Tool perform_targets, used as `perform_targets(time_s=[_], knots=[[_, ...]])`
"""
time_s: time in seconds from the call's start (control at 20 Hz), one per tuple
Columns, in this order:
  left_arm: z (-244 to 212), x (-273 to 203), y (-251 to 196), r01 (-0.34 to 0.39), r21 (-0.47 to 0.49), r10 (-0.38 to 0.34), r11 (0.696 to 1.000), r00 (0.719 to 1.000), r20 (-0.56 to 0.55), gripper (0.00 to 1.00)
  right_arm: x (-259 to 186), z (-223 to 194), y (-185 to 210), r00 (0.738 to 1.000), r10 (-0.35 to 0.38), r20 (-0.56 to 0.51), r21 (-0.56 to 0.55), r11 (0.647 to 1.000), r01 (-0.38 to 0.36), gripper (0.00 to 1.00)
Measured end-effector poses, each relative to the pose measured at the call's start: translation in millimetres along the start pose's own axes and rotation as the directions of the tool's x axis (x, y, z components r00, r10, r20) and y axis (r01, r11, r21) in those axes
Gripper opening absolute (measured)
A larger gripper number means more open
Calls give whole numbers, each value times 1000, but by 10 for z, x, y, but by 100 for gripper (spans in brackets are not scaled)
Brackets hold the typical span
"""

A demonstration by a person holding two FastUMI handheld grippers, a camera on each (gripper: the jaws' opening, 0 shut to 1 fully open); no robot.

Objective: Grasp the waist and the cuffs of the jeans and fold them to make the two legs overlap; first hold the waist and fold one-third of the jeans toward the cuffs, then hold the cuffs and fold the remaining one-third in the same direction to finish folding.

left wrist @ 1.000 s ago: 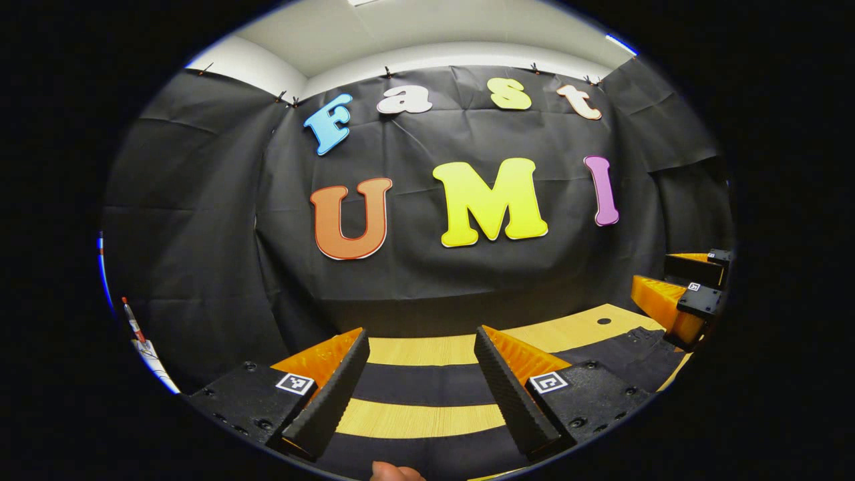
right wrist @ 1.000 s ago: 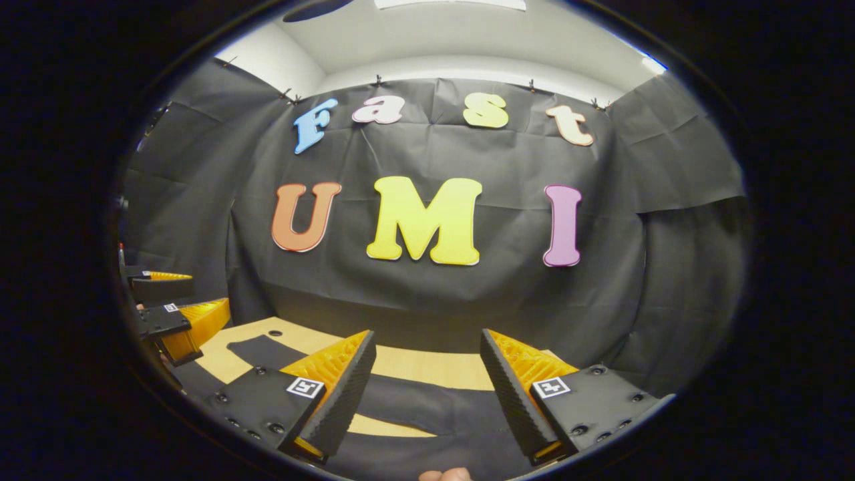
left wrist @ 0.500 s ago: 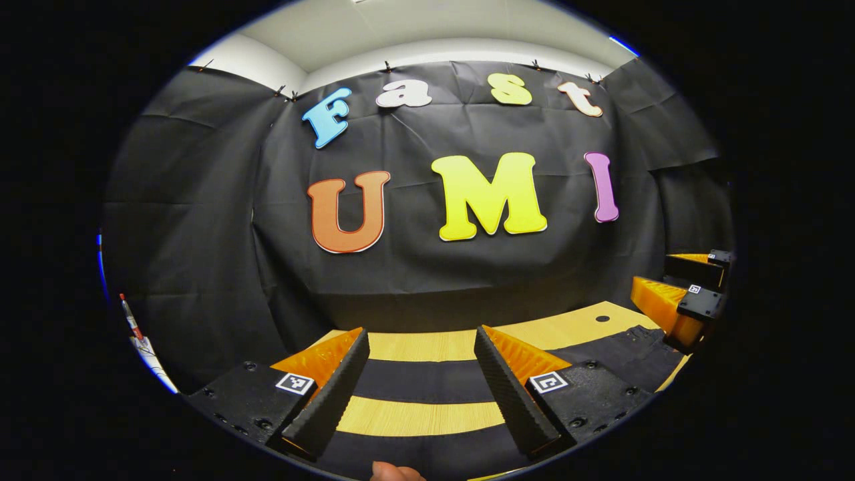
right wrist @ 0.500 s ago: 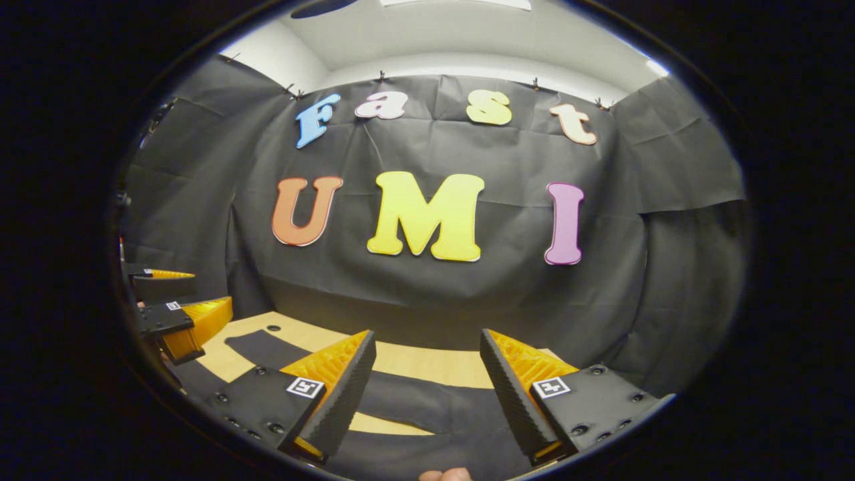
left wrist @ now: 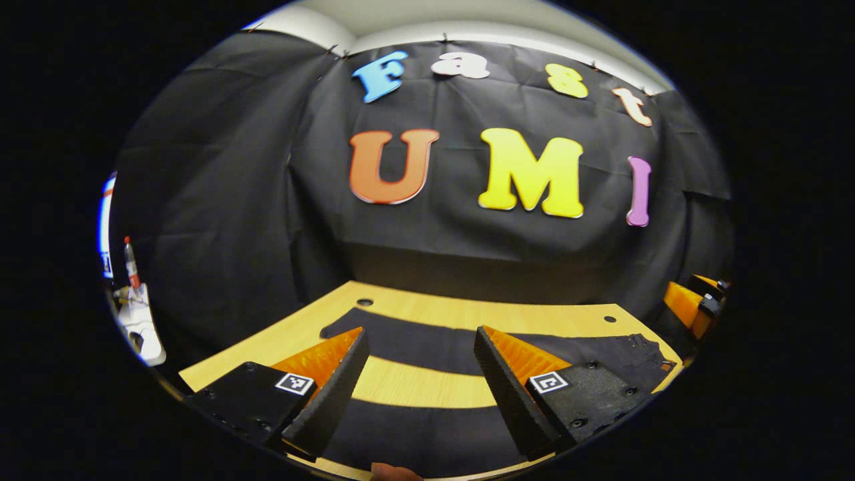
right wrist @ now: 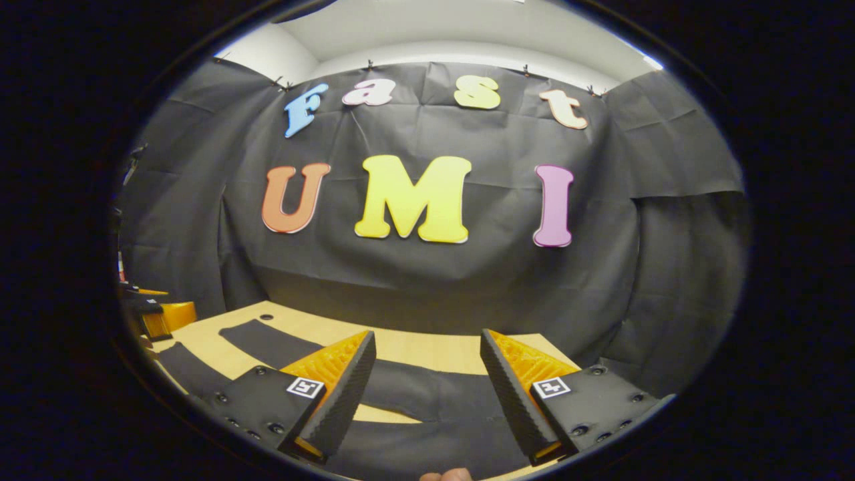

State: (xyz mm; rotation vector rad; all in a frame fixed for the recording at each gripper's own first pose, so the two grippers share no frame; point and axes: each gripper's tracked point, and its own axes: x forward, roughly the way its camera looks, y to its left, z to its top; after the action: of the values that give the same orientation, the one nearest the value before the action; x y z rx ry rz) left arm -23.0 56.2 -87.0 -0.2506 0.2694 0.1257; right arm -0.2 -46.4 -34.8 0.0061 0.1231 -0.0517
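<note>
Dark jeans (left wrist: 427, 347), spread flat on wooden bench (left wrist: 467, 314), legs apart (first fold not begun); left gripper (left wrist: 417, 387) and right gripper (right wrist: 424, 394), fingers wide, empty, above cloth; next: descend to waist and cuffs.

Left gripper (left wrist: 421, 384) hangs open above the black jeans (left wrist: 427, 344).

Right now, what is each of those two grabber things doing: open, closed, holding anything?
Left gripper: open, fingers apart above the jeans, holding nothing.
Right gripper: open, holding nothing.
</note>
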Motion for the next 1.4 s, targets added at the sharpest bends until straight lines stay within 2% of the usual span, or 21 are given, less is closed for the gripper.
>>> perform_targets(time_s=[0.15, 0.25, 0.35, 0.4, 0.55, 0.65, 0.7, 0.8, 1.0, 1.15, 1.3, 1.4], knots=[[-489, -96, 458, -103, -168, 72, 980, 981, -181, 100, -72, -172, -315, 998, -34, -58, 20, 999, 35, 97], [-835, -244, 692, -186, -298, 91, 936, 948, -306, 99, -131, -289, -515, 993, -68, -101, 18, 997, 70, 96], [-1132, -361, 891, -282, -414, 104, 866, 910, -402, 99, -192, -373, -687, 986, -97, -132, 11, 995, 100, 96], [-1260, -374, 952, -330, -472, 98, 817, 887, -451, 99, -220, -404, -754, 983, -109, -148, 8, 994, 112, 96], [-1529, -419, 1017, -445, -617, 42, 649, 831, -555, 99, -310, -603, -975, 966, -147, -212, 19, 988, 154, 96], [-1611, -422, 963, -507, -666, 8, 547, 799, -601, 99, -350, -721, -1111, 951, -175, -255, 35, 981, 190, 97], [-1599, -423, 932, -527, -679, 5, 511, 792, -611, 100, -374, -749, -1181, 945, -188, -268, 41, 978, 206, 97], [-1734, -497, 1022, -561, -682, -11, 470, 769, -639, 99, -405, -750, -1279, 938, -214, -274, 39, 972, 233, 97], [-1689, -311, 1102, -578, -724, -30, 376, 773, -633, 96, -428, -804, -1401, 927, -239, -289, 30, 966, 259, 96], [-1684, -165, 1136, -561, -750, -36, 351, 792, -610, 94, -411, -954, -1500, 912, -260, -318, 45, 956, 288, 97], [-1617, 42, 1138, -512, -794, -43, 328, 831, -554, 94, -395, -1225, -1618, 886, -261, -384, 73, 948, 311, 97], [-1569, 165, 1138, -458, -827, -66, 326, 861, -504, 94, -372, -1411, -1717, 860, -255, -441, 121, 933, 339, 98]])
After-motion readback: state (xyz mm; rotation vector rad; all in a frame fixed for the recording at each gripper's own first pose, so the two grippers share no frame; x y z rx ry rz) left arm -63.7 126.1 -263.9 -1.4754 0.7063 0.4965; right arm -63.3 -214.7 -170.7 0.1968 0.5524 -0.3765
